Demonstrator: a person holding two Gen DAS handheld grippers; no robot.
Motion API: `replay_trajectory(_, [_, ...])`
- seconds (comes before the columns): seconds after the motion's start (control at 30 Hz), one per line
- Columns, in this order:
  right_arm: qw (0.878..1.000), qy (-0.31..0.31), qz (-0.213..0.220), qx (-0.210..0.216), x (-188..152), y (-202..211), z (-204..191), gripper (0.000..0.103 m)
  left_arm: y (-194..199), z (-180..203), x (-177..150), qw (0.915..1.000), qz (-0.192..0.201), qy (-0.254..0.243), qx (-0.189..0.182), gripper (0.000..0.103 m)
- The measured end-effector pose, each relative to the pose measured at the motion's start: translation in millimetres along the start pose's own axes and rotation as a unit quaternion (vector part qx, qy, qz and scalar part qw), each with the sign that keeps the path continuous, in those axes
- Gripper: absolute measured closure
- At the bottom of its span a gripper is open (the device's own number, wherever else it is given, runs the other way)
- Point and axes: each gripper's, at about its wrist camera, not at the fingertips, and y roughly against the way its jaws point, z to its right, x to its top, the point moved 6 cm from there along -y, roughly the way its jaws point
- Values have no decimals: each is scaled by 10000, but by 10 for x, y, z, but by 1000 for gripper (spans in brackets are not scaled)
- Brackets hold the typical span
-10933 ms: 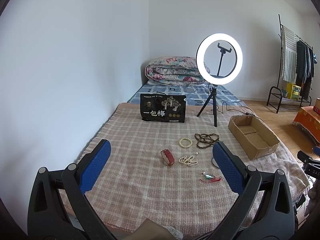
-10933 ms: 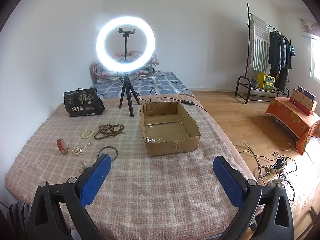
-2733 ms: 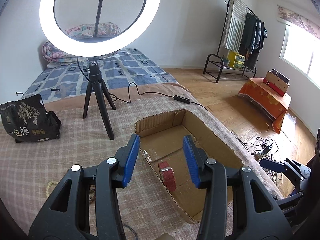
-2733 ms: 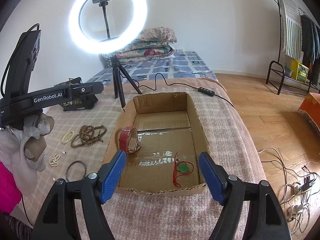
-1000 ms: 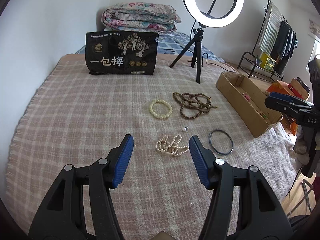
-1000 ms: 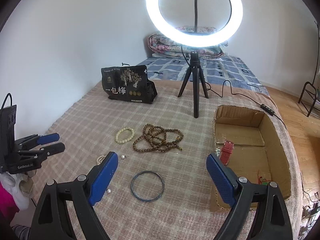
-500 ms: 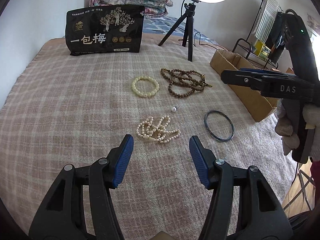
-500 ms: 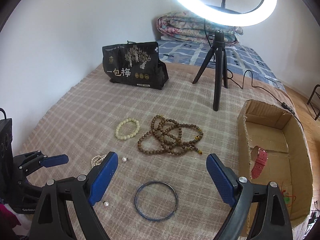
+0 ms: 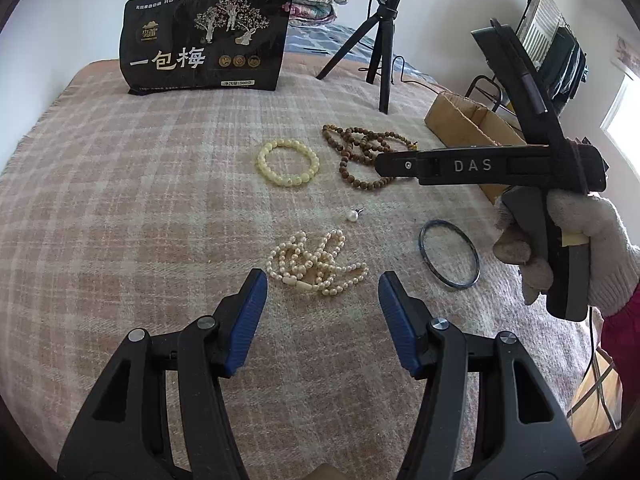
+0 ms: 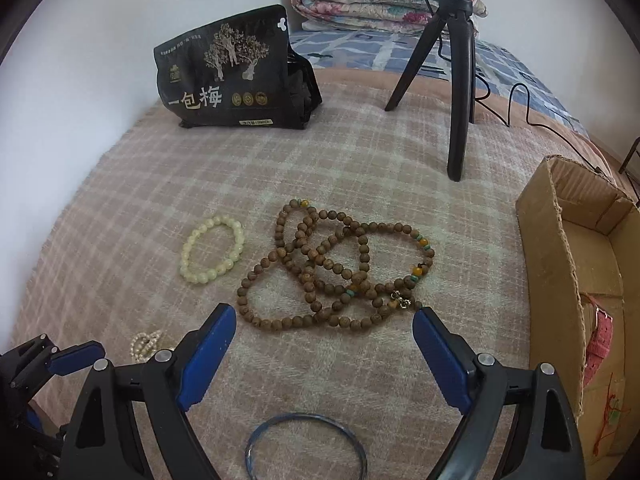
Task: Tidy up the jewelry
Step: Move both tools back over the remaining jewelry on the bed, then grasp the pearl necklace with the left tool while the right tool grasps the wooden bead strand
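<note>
My left gripper (image 9: pixel 319 292) is open and empty, just short of a tangled pearl necklace (image 9: pixel 314 262) on the plaid blanket. A loose pearl stud (image 9: pixel 353 215), a pale yellow bead bracelet (image 9: pixel 288 162), a brown wooden bead strand (image 9: pixel 362 152) and a dark bangle (image 9: pixel 449 254) lie beyond. My right gripper (image 10: pixel 322 334) is open and empty, low over the near edge of the brown bead strand (image 10: pixel 336 268), with the bangle (image 10: pixel 306 446) below it and the yellow bracelet (image 10: pixel 212 254) to the left. The cardboard box (image 10: pixel 560 248) holds a red watch strap (image 10: pixel 598 340).
A black snack bag (image 9: pixel 206 42) stands at the back of the bed. A ring-light tripod (image 10: pixel 454 68) stands behind the beads, its cable trailing right. The right gripper body and gloved hand (image 9: pixel 560 240) fill the right side of the left wrist view.
Both grippers have moved closer and lower: the left toward the pearl necklace, the right toward the brown bead strand. Both stay open.
</note>
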Motion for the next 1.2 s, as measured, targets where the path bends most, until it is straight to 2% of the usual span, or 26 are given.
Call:
replay_trajectory(0.13, [9998,-32,-163,-118,13,-136,33,12,-65,-24,-5,10000,-28,35,24,43])
replay_trajectory(0.33, [9990,-397,-172,-96,63,-250,146,10,-182,-33,-4,9999,-94,37,27,43])
replay_trajectory(0.6, [9985,-108,-236,-487,165,-405,131,10,-300,-36,6,9998,-180,7,74,43])
replay_trajectory(0.73, [9982,-138,-261,-523,196,-470,176,3,-328,-56,23,9998,-177,65,97,43])
replay_trajectory(0.8, [9983,-121,-248,-519,217,-474,168,2,-335,-46,20,9998,-158,26,126,44])
replay_trajectory(0.87, [9985,-102,-220,-481,233,-475,154,6,-333,-44,15,9998,-140,14,140,47])
replay_trajectory(1.0, [9994,-24,-178,-306,243,-458,110,23,-335,-104,28,9997,-133,173,92,66])
replay_trajectory(1.07, [9996,24,-162,-230,239,-452,97,32,-336,-121,35,9996,-138,234,35,71])
replay_trajectory(1.13, [9998,-35,-118,-166,237,-436,104,48,-336,-107,32,9997,-159,196,-17,86])
replay_trajectory(1.17, [9998,-52,-97,-146,240,-430,107,52,-339,-93,26,9997,-165,151,-18,88])
replay_trajectory(1.2, [9999,-51,-77,-131,238,-421,104,63,-339,-78,21,9998,-158,98,1,90])
